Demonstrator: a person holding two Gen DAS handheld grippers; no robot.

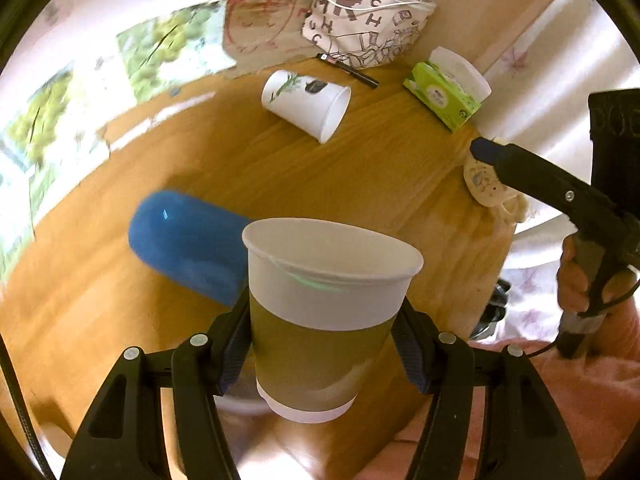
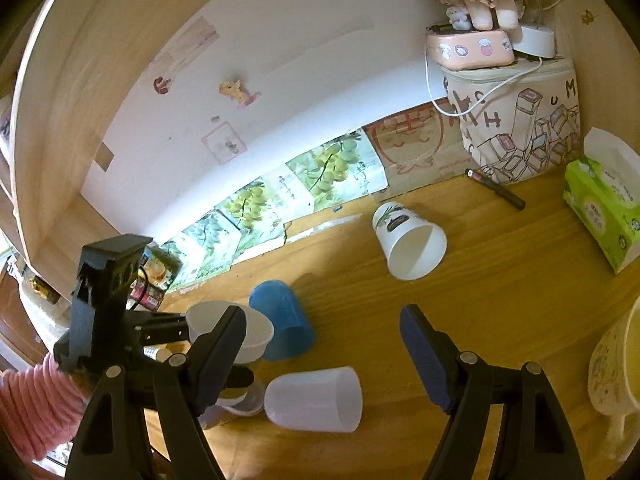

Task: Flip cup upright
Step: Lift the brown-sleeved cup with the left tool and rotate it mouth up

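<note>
My left gripper (image 1: 324,344) is shut on an olive-and-white paper cup (image 1: 320,320), held upright with its mouth up, above the wooden table (image 1: 360,184). The same cup (image 2: 236,332) shows at the left of the right wrist view. A blue cup (image 1: 188,248) (image 2: 282,320) stands mouth down behind it. A white printed paper cup (image 1: 308,102) (image 2: 408,242) lies on its side farther back. A translucent white cup (image 2: 316,398) lies on its side near my right gripper (image 2: 324,344), which is open and empty above the table.
A printed fabric bag (image 1: 364,20) (image 2: 516,124), a black pen (image 1: 348,70) (image 2: 496,190) and a green tissue box (image 1: 444,92) (image 2: 604,208) are at the back. A cream mug (image 2: 616,364) stands at the right. Grape pictures (image 2: 280,196) lean on the wall.
</note>
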